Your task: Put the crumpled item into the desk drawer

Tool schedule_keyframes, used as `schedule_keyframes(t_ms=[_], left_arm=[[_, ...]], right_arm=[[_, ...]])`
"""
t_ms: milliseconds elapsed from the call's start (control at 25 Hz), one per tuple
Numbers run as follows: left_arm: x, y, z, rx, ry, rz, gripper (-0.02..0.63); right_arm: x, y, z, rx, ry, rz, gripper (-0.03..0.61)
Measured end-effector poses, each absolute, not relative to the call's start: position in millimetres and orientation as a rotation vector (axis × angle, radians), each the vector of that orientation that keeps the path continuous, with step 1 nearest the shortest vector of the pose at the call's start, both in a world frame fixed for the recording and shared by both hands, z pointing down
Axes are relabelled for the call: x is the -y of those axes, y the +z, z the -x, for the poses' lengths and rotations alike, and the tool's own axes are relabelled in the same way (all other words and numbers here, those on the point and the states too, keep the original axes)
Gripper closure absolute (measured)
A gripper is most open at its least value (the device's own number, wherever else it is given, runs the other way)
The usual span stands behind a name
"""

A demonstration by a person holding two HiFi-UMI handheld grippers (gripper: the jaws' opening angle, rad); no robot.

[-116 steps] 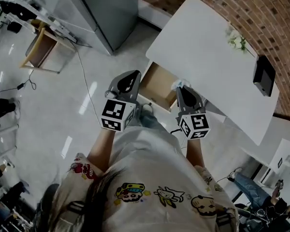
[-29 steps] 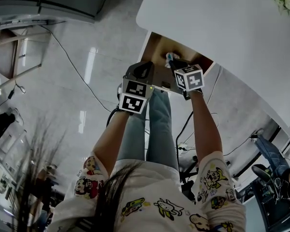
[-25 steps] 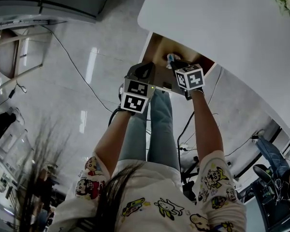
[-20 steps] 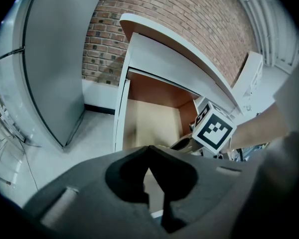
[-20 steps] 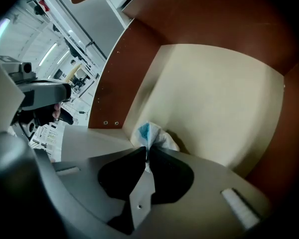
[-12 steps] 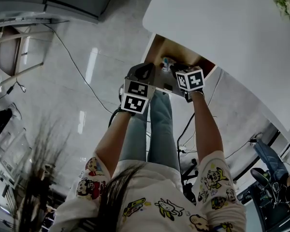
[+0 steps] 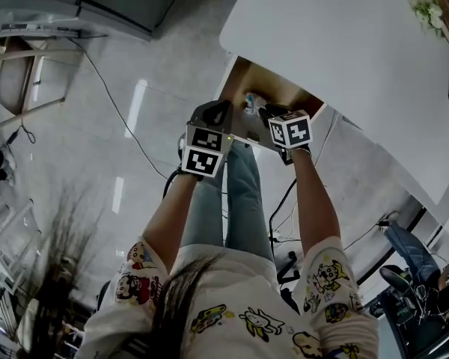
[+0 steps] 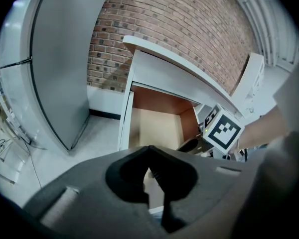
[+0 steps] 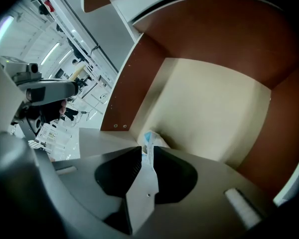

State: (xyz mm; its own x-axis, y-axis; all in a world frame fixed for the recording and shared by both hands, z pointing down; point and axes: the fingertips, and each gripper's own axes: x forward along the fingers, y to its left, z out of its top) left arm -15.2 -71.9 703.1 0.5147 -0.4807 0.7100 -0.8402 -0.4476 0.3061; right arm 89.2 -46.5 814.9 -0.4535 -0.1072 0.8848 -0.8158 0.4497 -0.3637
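Note:
The desk drawer (image 7: 245,76) stands pulled out under the white desk top (image 7: 344,43); its cream floor (image 9: 214,108) and brown walls fill the right gripper view. My right gripper (image 9: 147,149) is inside the drawer, shut on the crumpled white and blue item (image 9: 150,139), which sticks out past the tips just above the floor near the front left corner. In the head view the item (image 7: 250,102) shows by the right gripper (image 7: 260,112). My left gripper (image 7: 218,111) hangs at the drawer's front left edge, shut and holding nothing (image 8: 149,147).
A tall grey cabinet (image 8: 55,73) stands left of the desk, with a brick wall (image 8: 189,24) behind. Cables (image 7: 127,126) run over the shiny floor. The person's jeans-clad legs (image 7: 239,193) are right below the drawer front. A small plant (image 7: 426,10) sits on the desk.
The right gripper has carried the crumpled item from the desk edge down into the open drawer, drifting slightly left in the last second. The left gripper stayed by the drawer front.

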Motion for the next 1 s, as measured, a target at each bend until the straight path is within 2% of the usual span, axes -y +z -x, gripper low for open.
schedule_keyframes(t_ms=[560, 1000], left_arm=[[69.7, 610.3, 15.2, 1.123, 0.686, -2.173, 0.615], [57.4, 496.8, 13.3, 1.169, 0.602, -2.281, 0.615]], right_arm=[[58.3, 688.7, -84.8, 2.028, 0.936, -0.870, 0.492], [63.3, 537.0, -108.2, 2.195, 0.748, -1.058, 0.495]])
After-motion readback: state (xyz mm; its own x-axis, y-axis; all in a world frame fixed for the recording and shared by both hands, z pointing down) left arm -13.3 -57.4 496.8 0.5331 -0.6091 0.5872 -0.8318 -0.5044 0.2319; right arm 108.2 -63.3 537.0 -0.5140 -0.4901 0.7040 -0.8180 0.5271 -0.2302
